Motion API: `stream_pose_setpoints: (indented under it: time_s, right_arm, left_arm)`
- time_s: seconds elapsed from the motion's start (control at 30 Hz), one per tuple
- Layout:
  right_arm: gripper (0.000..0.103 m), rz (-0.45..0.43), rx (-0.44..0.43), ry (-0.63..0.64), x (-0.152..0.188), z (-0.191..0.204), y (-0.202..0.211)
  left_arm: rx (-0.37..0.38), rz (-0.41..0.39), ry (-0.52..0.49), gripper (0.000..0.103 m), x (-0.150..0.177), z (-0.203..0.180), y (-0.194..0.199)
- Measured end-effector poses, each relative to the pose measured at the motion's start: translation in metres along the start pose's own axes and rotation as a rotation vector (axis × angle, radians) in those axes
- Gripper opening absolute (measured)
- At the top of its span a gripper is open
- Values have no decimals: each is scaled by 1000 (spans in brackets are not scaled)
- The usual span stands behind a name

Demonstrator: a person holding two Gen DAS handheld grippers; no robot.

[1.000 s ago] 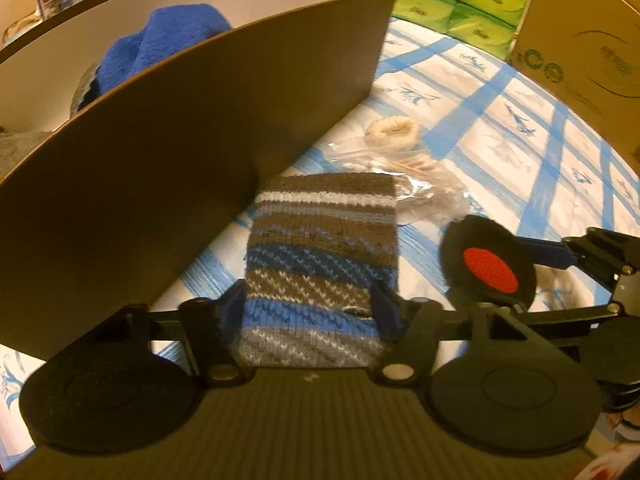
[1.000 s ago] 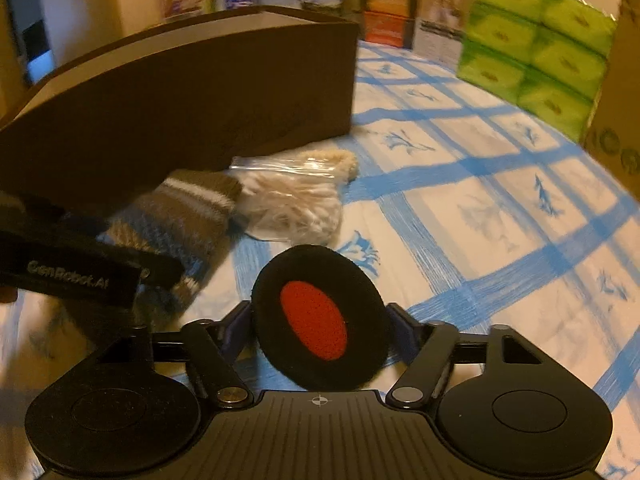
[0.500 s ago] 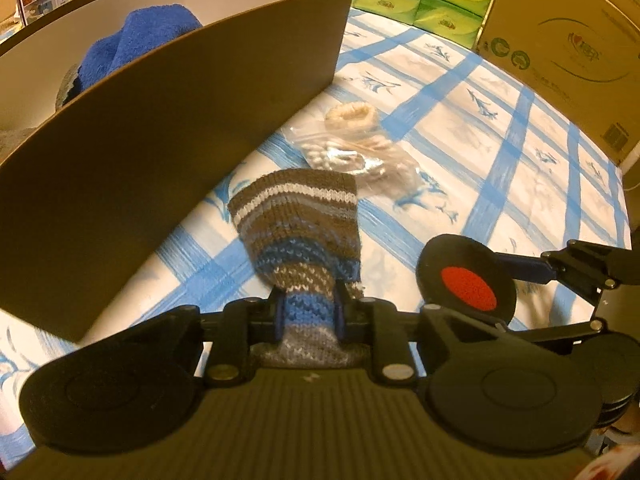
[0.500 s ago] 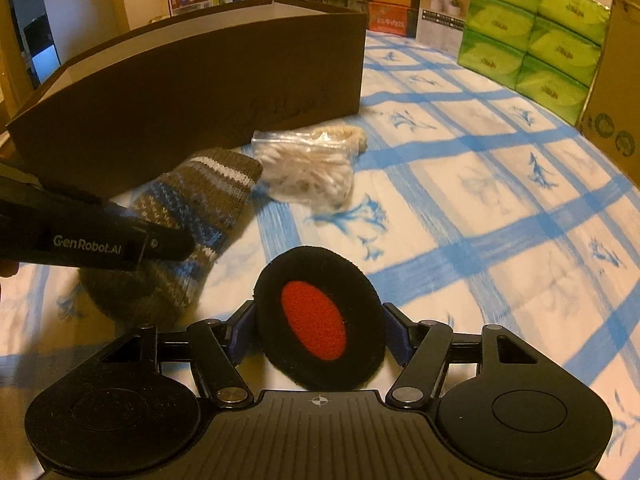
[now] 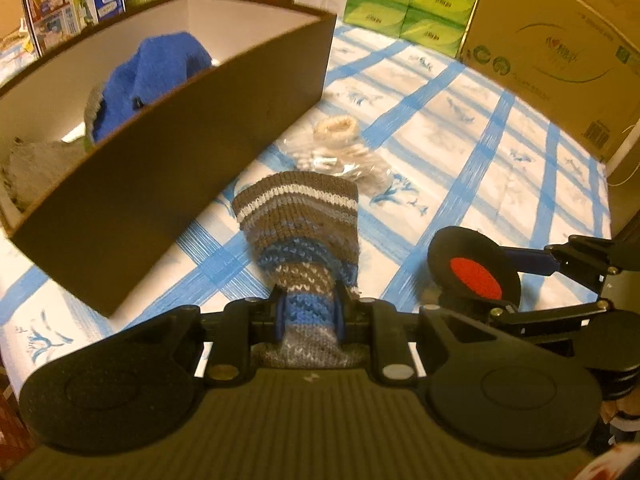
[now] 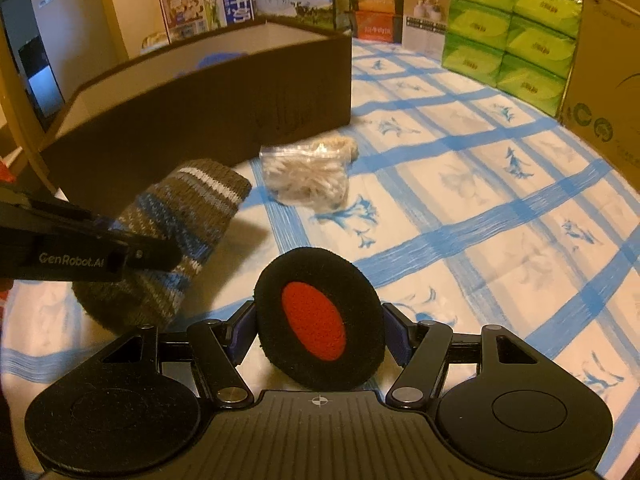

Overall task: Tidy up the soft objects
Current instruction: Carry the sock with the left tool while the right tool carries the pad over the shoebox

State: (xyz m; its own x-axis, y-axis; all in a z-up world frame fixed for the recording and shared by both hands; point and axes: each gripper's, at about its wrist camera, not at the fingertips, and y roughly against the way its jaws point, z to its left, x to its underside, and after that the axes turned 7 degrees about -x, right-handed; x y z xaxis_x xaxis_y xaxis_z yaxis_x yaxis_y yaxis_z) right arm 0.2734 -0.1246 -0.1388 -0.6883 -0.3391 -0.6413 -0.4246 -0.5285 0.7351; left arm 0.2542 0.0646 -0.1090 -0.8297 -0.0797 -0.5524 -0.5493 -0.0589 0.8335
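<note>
A brown, blue and white striped knit piece (image 5: pixel 300 224) hangs off the checked cloth, pinched at its near end by my left gripper (image 5: pixel 308 308), which is shut on it. In the right wrist view the knit piece (image 6: pixel 180 216) droops at the left, in front of the brown box (image 6: pixel 200 120). My right gripper (image 6: pixel 318 328) is shut on a round black pad with a red centre (image 6: pixel 316 344), held above the cloth. The box (image 5: pixel 180 152) stands to the left and holds a blue fleecy item (image 5: pixel 156 76) and a grey one (image 5: pixel 36 168).
A clear bag of cream bits (image 6: pixel 308 176) and a cream fuzzy roll (image 5: pixel 336 128) lie by the box's near corner. Green tissue packs (image 5: pixel 400 4) and a cardboard carton (image 5: pixel 552 48) line the far and right edges of the blue-checked cloth (image 6: pixel 480 200).
The left jaws closed on the near end of the knit piece and lifted it off the cloth. The right gripper rose too, with the black pad still in it.
</note>
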Motion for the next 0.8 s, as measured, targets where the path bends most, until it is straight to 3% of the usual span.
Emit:
stream_pose_setpoints:
  time_s: [0.47, 0.8]
  right_arm:
    - [65, -107, -71, 25, -26, 39, 49]
    - [65, -180, -150, 93, -70, 78, 59]
  left_arm:
    - [-40, -178, 54, 20, -7, 26, 95]
    - [-116, -254, 110, 20, -29, 65, 131]
